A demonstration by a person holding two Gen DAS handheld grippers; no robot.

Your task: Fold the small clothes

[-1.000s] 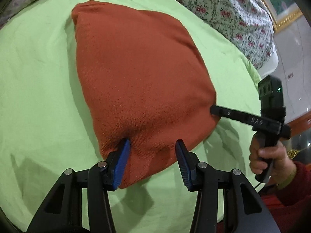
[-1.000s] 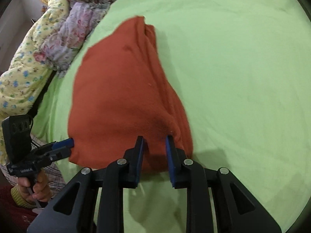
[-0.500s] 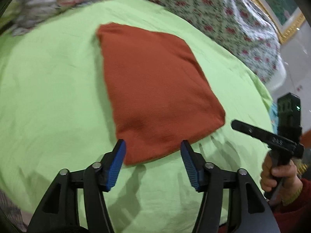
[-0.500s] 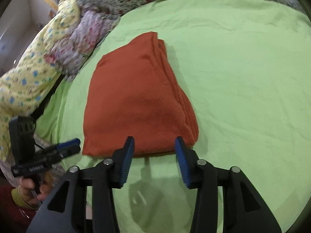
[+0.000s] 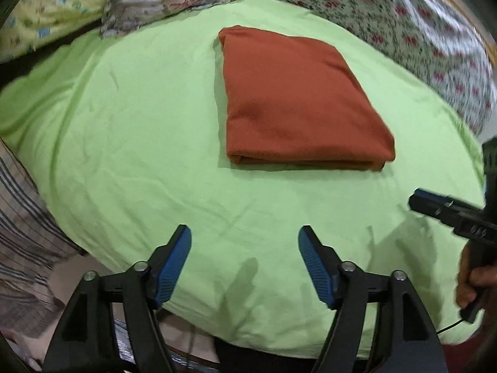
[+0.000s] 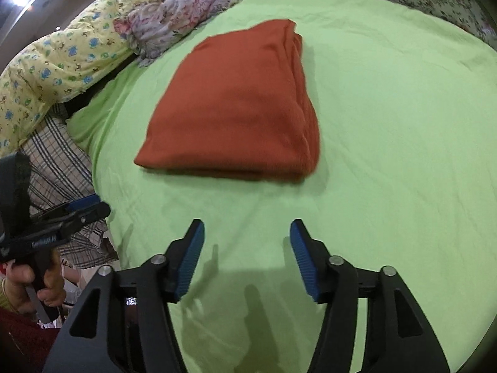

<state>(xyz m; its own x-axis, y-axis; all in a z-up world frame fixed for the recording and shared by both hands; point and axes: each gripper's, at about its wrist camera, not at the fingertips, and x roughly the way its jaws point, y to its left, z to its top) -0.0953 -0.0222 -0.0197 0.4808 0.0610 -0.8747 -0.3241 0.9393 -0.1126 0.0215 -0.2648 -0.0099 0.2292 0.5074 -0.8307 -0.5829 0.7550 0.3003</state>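
Observation:
A rust-orange garment [image 5: 298, 99] lies folded into a neat rectangle on the green sheet [image 5: 124, 130]; it also shows in the right wrist view [image 6: 239, 108]. My left gripper [image 5: 243, 248] is open and empty, hovering well short of the garment's near edge. My right gripper [image 6: 247, 242] is open and empty too, also back from the garment. The right gripper shows at the right edge of the left wrist view [image 5: 447, 211], and the left gripper at the left edge of the right wrist view [image 6: 65, 214].
Floral bedding [image 5: 403, 15] lies beyond the green sheet. A yellow patterned quilt [image 6: 52, 62] and a pale flowered cloth [image 6: 180, 9] are piled at the far left. A plaid fabric [image 6: 59, 168] hangs at the left edge of the bed.
Both grippers have opened wide, let go of the garment's near edge and pulled back towards me. The garment now lies flat and farther away.

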